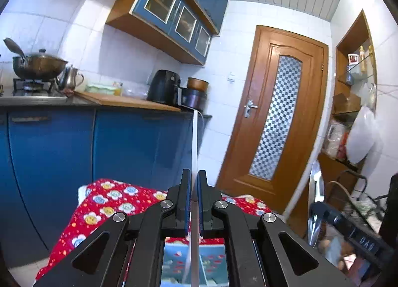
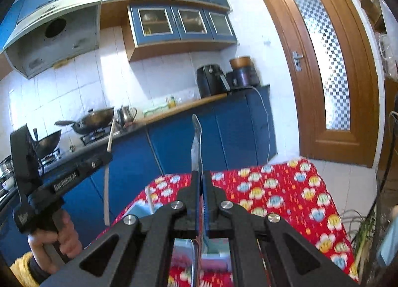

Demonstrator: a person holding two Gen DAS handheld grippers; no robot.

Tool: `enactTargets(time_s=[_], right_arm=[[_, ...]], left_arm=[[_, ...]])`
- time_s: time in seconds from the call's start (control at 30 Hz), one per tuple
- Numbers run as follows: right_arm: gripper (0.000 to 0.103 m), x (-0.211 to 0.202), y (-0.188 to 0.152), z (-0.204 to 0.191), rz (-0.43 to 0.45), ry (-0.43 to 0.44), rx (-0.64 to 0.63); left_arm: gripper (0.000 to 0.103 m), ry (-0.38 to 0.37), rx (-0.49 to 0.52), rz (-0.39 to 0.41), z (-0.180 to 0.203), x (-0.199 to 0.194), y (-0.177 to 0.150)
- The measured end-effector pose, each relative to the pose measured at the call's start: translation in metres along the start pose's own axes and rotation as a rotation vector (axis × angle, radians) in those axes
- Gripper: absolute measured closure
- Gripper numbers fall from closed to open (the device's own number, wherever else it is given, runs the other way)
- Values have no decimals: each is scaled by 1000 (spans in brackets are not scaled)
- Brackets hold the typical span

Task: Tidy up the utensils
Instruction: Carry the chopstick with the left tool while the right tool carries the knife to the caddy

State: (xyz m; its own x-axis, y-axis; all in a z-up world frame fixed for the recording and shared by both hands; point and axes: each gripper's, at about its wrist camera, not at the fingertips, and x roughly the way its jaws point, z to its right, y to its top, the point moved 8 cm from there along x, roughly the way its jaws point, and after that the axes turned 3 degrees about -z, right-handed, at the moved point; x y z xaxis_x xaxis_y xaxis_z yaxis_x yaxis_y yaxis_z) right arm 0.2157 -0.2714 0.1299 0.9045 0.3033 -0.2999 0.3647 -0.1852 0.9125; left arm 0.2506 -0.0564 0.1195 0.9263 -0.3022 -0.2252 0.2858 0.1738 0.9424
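Observation:
My left gripper [image 1: 194, 175] is shut on a thin pale chopstick [image 1: 194, 142] that sticks up past the fingertips and runs back between the jaws. The right wrist view shows this left gripper [image 2: 108, 156] at the left, held in a person's hand [image 2: 59, 234], with the chopstick [image 2: 107, 182] upright in it. My right gripper [image 2: 201, 175] is shut on a slim metal utensil [image 2: 195, 142], seen edge-on and pointing up. Both hang above a table with a red flowered cloth [image 2: 273, 187]. A light-blue box [image 1: 174, 264] lies on the cloth below the jaws.
A blue-fronted counter [image 1: 62, 137] carries a stove with a wok [image 1: 39, 64], a kettle [image 1: 71, 78], a wooden board and a black air fryer [image 1: 164, 86]. A wooden door [image 1: 276, 113] stands behind the table. Shelves [image 1: 353, 103] and a wire rack [image 1: 358, 202] are at the right.

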Motion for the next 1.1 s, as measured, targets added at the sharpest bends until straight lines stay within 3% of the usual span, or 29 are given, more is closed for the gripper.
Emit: enactTargets(time_s=[0.37,0.6,1.1], right_arm=[[99,57,9,6,98,-9,-19],[99,80,-11,9,77,-37,-75],[99,75,-32,-5,11,-12,-144]], left_arm=[[98,79,32,46,-19,35,-37],[98,123,66,75,-23,35,-47],[98,122,100,16,-16,33,-63]])
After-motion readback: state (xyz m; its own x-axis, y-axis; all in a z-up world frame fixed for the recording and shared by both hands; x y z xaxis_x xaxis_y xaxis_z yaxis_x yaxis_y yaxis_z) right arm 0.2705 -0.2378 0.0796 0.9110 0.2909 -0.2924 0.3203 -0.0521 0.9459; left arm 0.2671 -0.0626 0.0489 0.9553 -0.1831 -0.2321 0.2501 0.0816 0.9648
